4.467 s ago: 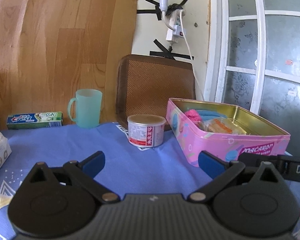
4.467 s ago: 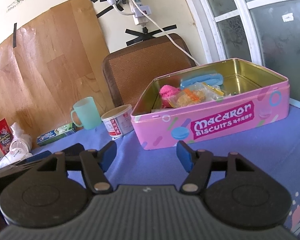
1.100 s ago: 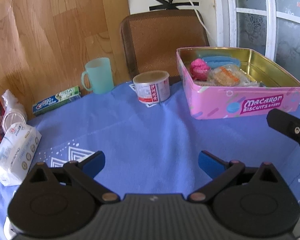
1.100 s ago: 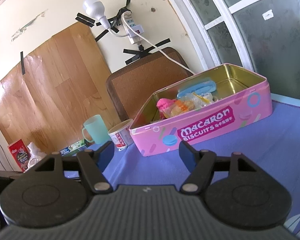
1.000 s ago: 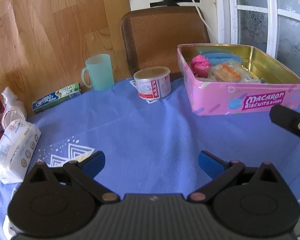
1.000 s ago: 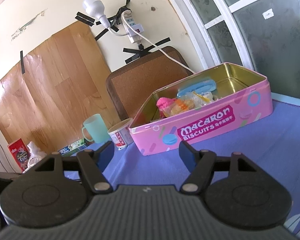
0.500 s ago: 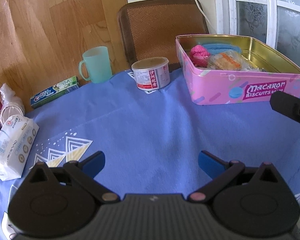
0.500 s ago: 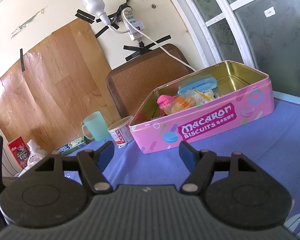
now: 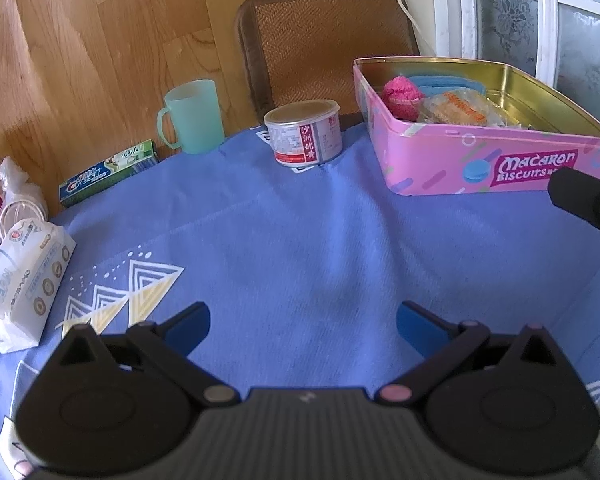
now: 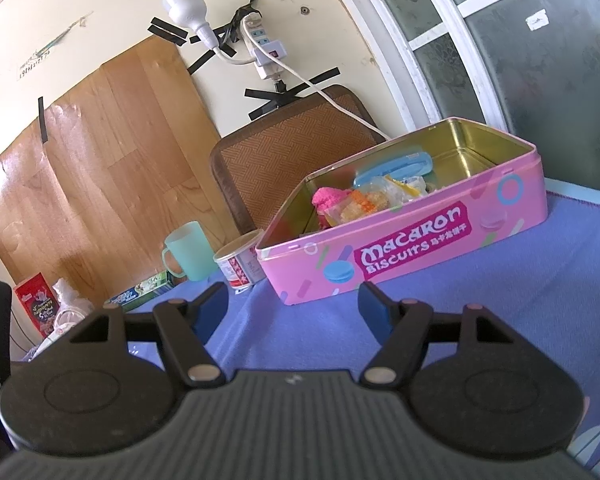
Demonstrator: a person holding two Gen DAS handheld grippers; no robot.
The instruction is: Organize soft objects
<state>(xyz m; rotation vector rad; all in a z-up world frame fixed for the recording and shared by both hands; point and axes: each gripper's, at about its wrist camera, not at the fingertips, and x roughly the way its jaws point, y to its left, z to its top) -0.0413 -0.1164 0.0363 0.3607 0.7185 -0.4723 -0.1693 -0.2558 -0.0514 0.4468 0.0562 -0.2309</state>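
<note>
While both tools hover over the blue cloth (image 9: 300,248) that covers the counter, we hold nothing in either one. Our left tool (image 9: 302,322) stands released, its blue pads wide apart above bare cloth. Our right tool (image 10: 293,304) is likewise released, its pads spread with only cloth between them, and it faces the pink Macaron Biscuits tin (image 10: 412,248).

We see the tin standing open at the far right of the counter. Inside it lie a pink knitted soft object (image 9: 402,94), a clear packet of orange snacks (image 9: 456,108) just beside it, and a blue flat case (image 10: 394,166) behind both.

We note a white tissue pack (image 9: 24,288) lying on the cloth at the left edge, well apart from the tin. Behind it stand a bagged round container (image 9: 18,208) and a red box (image 10: 38,308).

Along the far edge we find a toothpaste box (image 9: 108,172), an upright mint-green cup (image 9: 192,116) and a sealed food can (image 9: 303,132), the can near the tin's left wall. A brown woven chair back (image 9: 328,40) rises behind the can.
</note>
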